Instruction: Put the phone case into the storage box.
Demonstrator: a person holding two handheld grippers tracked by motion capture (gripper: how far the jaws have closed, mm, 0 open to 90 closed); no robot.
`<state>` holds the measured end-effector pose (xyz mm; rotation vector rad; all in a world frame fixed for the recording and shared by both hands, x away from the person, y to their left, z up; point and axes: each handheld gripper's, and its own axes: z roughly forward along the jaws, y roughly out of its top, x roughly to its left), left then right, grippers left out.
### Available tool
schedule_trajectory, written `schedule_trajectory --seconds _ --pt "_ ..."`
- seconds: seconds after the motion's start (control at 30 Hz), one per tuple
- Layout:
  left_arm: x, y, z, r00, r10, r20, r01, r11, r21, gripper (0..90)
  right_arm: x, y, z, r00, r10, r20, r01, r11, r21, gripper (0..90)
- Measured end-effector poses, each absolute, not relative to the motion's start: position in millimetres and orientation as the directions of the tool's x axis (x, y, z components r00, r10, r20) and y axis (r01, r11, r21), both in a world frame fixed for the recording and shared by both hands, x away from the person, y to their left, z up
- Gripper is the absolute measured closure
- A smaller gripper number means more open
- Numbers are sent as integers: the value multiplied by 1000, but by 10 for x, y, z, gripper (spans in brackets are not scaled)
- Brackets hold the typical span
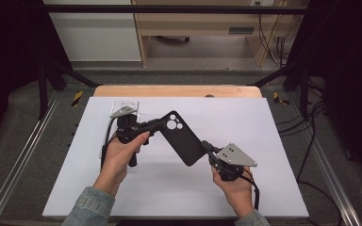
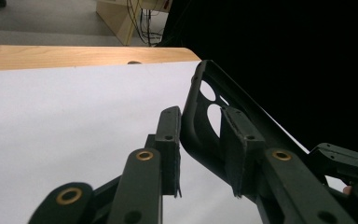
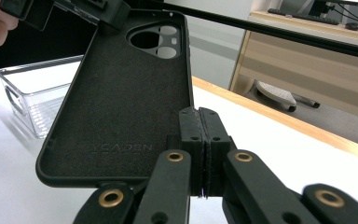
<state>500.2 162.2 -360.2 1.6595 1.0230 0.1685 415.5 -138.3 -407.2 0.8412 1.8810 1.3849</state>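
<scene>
A black phone case (image 1: 181, 139) with round camera cut-outs hangs tilted above the white mat (image 1: 245, 117), held at both ends. My left gripper (image 1: 158, 125) grips its camera end: in the left gripper view the fingers (image 2: 168, 135) stand on either side of the case's side wall (image 2: 189, 126), pads against it. My right gripper (image 1: 206, 147) holds the case's lower corner. In the right gripper view its jaws (image 3: 199, 114) are pressed together on the thin rim of the case (image 3: 121, 102), whose felt-lined inside faces the camera. The left gripper (image 3: 93, 11) shows at that view's top.
A clear plastic box (image 1: 125, 106) stands on the mat at the far left, just behind my left gripper; the same clear box (image 3: 32, 98) appears beyond the case. The wooden table edge (image 1: 179, 91) runs along the far side of the mat. Black frame posts flank the table.
</scene>
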Motion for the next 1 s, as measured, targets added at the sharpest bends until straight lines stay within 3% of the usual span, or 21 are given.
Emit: schedule_trajectory --seconds 1.0 --pt "4950 1621 -3502 629 693 -352 501 -15 865 789 4251 -1374 -4194 -610 786 -95 161 241 957 892"
